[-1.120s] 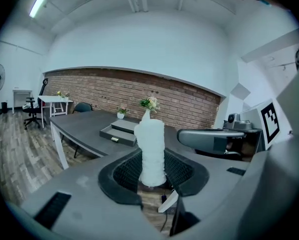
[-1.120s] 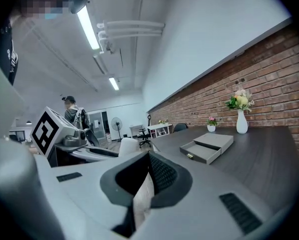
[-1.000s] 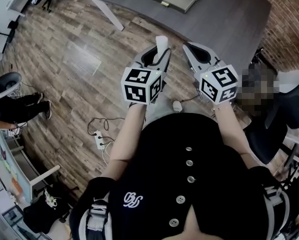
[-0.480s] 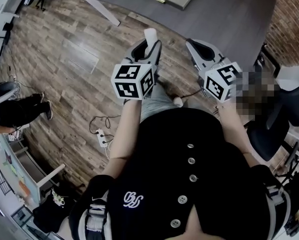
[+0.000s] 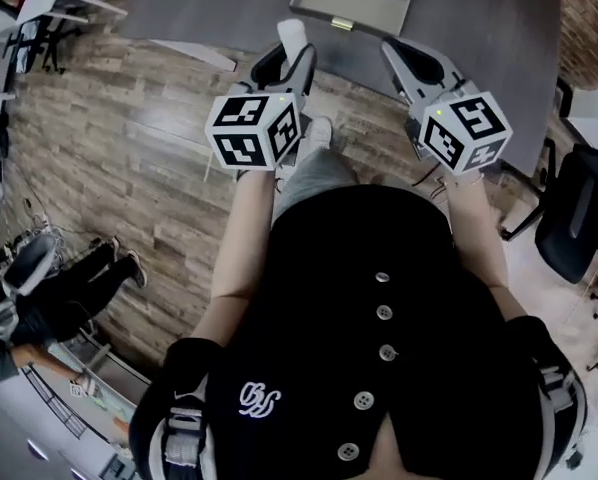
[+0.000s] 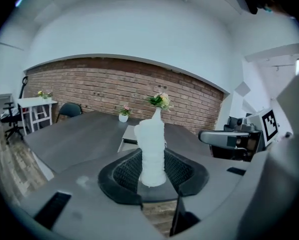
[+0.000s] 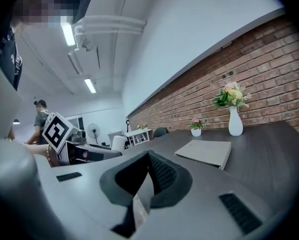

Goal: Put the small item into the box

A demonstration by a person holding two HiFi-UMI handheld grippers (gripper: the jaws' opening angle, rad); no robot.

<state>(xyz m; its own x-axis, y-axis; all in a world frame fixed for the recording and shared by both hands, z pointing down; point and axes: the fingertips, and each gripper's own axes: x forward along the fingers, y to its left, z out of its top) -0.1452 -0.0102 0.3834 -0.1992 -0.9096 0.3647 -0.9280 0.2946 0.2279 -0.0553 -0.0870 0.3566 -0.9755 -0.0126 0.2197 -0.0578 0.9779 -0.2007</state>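
No word or number reads clearly. The black buttoned shirt [image 5: 429, 298] bears a white curly emblem [image 5: 260, 399], its letters impossible to make out.

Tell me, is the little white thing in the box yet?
Not yet. Done: the left gripper has the white item pinched in its fingers. In hand: it is held up outside the open box. Left: lowering it in and letting go. The right gripper is shut and empty.

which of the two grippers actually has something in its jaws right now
The left gripper: its jaws are shut on the small white ribbed item, which stands up between them. The right gripper has its jaws together with nothing between them.
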